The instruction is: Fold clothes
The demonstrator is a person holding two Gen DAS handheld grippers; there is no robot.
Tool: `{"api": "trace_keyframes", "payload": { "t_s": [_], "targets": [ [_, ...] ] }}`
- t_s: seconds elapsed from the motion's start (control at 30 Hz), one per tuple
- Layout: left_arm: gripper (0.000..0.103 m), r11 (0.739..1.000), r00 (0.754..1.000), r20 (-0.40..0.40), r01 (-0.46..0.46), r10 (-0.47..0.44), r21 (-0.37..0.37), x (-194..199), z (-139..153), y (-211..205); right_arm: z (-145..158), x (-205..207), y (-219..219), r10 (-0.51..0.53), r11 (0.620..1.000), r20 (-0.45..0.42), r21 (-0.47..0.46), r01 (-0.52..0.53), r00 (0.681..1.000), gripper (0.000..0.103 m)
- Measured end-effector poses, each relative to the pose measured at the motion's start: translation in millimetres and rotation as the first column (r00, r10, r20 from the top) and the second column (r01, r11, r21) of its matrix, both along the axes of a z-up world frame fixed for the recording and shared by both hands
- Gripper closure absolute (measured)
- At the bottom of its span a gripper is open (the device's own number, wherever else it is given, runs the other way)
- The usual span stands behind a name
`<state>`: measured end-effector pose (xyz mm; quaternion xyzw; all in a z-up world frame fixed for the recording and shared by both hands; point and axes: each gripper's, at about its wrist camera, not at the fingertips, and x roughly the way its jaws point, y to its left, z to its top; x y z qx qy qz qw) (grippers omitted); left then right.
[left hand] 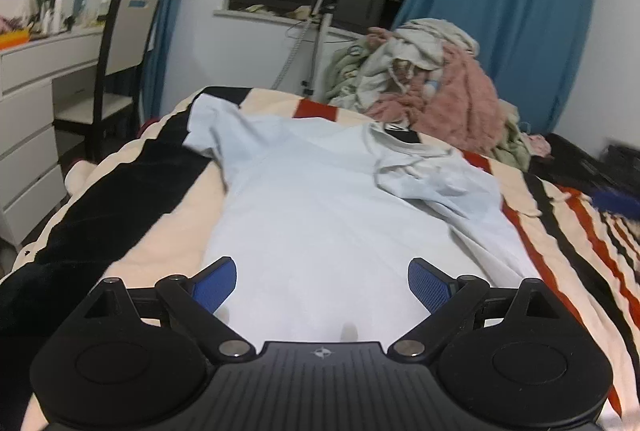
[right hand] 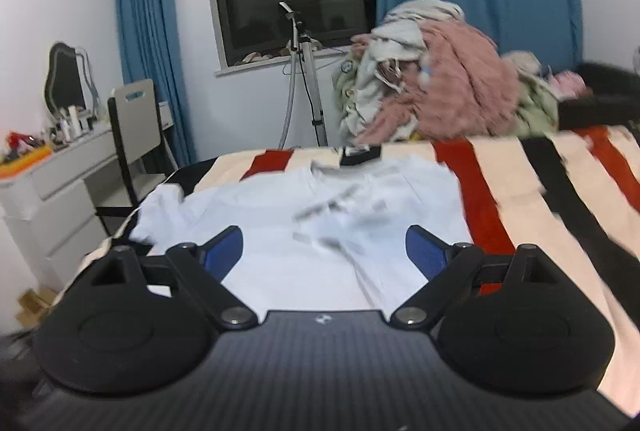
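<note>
Shirt [left hand: 320,199], pale blue, lies flat on my striped bed [left hand: 560,231] in the left wrist view, collar toward 12 o'clock, one sleeve out at 10 o'clock, the other folded in over the chest at 2 o'clock. My left gripper [left hand: 322,281] hovers over the hem with its fingers [left hand: 216,281] wide apart, holding nothing. A clothes pile [left hand: 436,87] sits at 1 o'clock beyond the bed, and a chair [left hand: 120,71] at 10 o'clock.

Right wrist view is blurred. My right gripper [right hand: 324,251] is over the shirt [right hand: 304,223] too, fingers [right hand: 424,255] spread and empty. The pile [right hand: 440,99] rises at 1 o'clock, the bed [right hand: 540,199] stretches off to 3 o'clock, and a dresser [right hand: 52,191] stands at 9 o'clock.
</note>
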<state>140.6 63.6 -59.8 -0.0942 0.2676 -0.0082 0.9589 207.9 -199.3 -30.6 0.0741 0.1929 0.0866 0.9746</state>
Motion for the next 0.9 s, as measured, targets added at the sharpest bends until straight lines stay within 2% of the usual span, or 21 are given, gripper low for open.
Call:
{"api": "trace_keyframes", "payload": {
  "t_s": [0.13,0.27,0.4,0.5,0.6,0.77,0.9],
  "targets": [
    [0.009,0.999,0.999,0.017,0.031,-0.031,0.036,-23,7,-20,-9,-74,-21,-0.031,0.999,0.041,-0.008,0.031,0.999,0.013],
    [0.009,0.998,0.998,0.038,0.056,-0.057,0.034,-48,10,-36,-24,-121,-33,-0.042,0.999,0.044,-0.013,0.042,0.998,0.013],
    [0.009,0.997,0.996,0.042,0.072,-0.073,0.025,-72,8,-47,-26,-128,-40,-0.033,0.999,0.026,-0.029,0.034,0.999,0.013],
    [0.01,0.997,0.997,0.023,0.079,-0.079,0.024,-80,5,-52,-15,-129,-57,-0.052,0.999,0.049,0.017,0.052,0.997,0.013],
    [0.012,0.995,0.996,0.012,0.083,-0.083,0.047,-86,4,-57,-2,-134,-89,-0.117,0.99,0.081,0.092,0.109,0.99,0.013],
    [0.024,0.991,0.991,-0.034,0.129,-0.128,0.046,-83,1,-81,1,-142,-154,-0.268,0.938,0.077,0.246,0.242,0.96,0.013],
    [0.035,0.974,0.973,-0.062,0.224,-0.223,0.014,-82,-3,-124,-7,-142,-182,-0.343,0.901,0.04,0.297,0.316,0.939,0.013]
  ]
}}
